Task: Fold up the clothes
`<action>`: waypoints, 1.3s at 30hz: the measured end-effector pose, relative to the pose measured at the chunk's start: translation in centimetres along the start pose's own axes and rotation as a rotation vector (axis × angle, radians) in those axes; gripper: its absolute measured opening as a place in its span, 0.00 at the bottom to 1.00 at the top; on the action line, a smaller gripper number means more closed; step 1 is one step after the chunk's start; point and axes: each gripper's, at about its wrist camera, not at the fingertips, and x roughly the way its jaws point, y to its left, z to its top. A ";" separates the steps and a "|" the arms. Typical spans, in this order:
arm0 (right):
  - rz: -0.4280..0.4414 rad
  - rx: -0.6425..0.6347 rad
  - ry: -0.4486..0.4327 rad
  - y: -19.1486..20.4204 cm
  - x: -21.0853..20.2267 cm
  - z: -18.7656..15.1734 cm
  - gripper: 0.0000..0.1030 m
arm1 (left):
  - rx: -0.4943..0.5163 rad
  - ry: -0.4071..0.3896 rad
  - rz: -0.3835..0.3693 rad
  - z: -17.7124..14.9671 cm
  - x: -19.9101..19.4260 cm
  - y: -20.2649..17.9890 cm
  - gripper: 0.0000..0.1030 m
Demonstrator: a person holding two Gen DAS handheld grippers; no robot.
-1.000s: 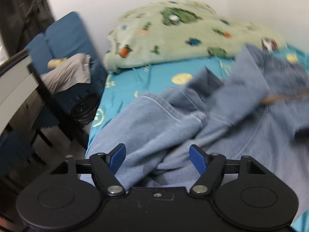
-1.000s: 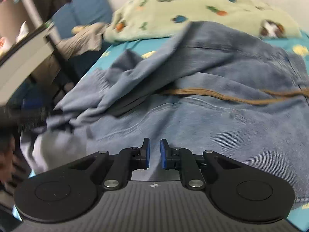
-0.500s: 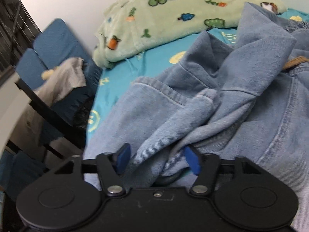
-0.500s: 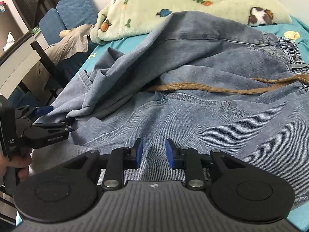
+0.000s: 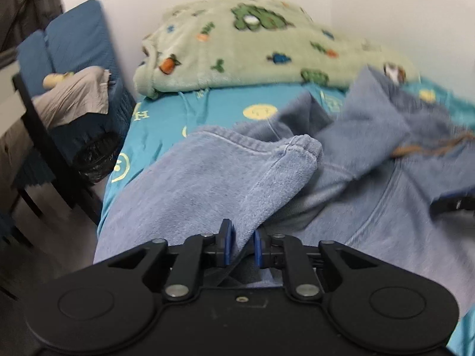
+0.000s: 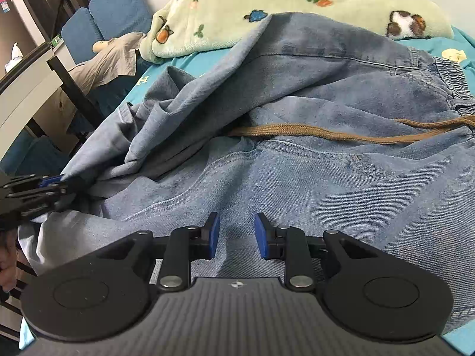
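Jeans [image 5: 207,178] fold sits between the closing left tool [image 5: 241,246] pads (right tool [image 6: 237,234] narrowly open above denim).

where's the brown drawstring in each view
Left wrist: the drawstring is at the right edge, about mid-height, blurred, on the jeans.
Right wrist: it runs across the middle right, from the fold to the waistband.
Shared landmark: the green blanket at the top of both views.
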 end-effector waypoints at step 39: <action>-0.027 0.021 -0.038 -0.5 -0.7 0.5 0.27 | -1.202 -0.115 0.692 -7.5 -8.5 18.9 0.06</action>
